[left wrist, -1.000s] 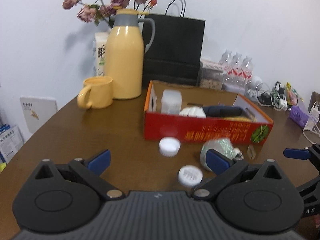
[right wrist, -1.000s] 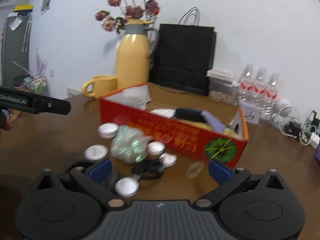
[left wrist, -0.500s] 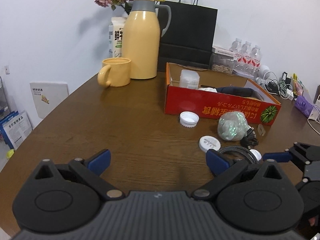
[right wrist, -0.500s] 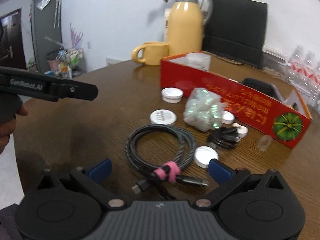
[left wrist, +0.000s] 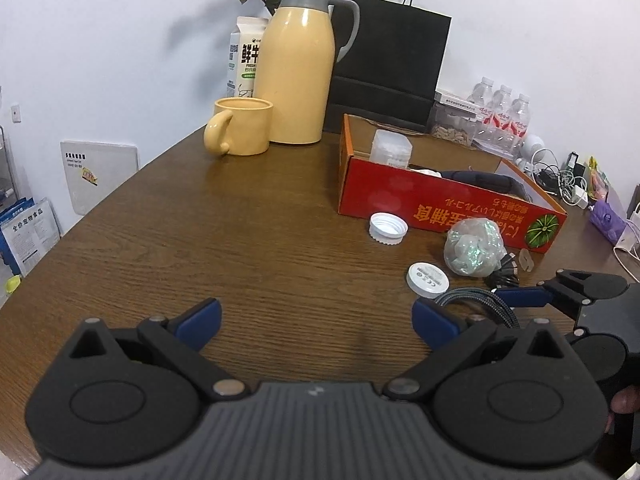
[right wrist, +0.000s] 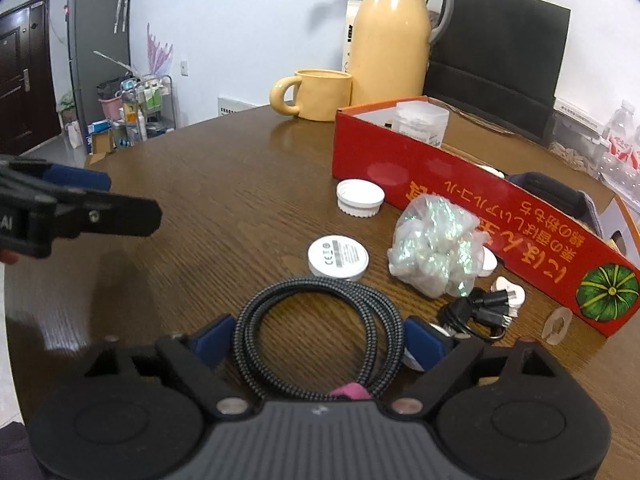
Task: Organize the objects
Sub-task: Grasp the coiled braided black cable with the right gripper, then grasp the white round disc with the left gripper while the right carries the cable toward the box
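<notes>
A coiled braided black cable (right wrist: 320, 320) with a pink strap lies on the brown table between the open fingers of my right gripper (right wrist: 318, 338); its edge shows in the left wrist view (left wrist: 476, 300). Beyond it lie a white disc (right wrist: 338, 257), a white lid (right wrist: 360, 197), a shiny crumpled bag (right wrist: 436, 252), a small black cable bundle (right wrist: 476, 314) and a red cardboard box (right wrist: 460, 200). My left gripper (left wrist: 316, 318) is open and empty above bare table, to the left of these things. The right gripper also shows at the right in the left wrist view (left wrist: 560, 296).
A yellow mug (left wrist: 240, 132), a yellow thermos jug (left wrist: 300, 64), a milk carton (left wrist: 246, 56) and a black paper bag (left wrist: 392, 64) stand at the back. Water bottles (left wrist: 504, 116) and chargers (left wrist: 568, 184) sit at the far right. The table edge curves along the left.
Both grippers have pulled back from the box and lowered. The right gripper has come down around the coiled cable, which now lies between its fingers.
</notes>
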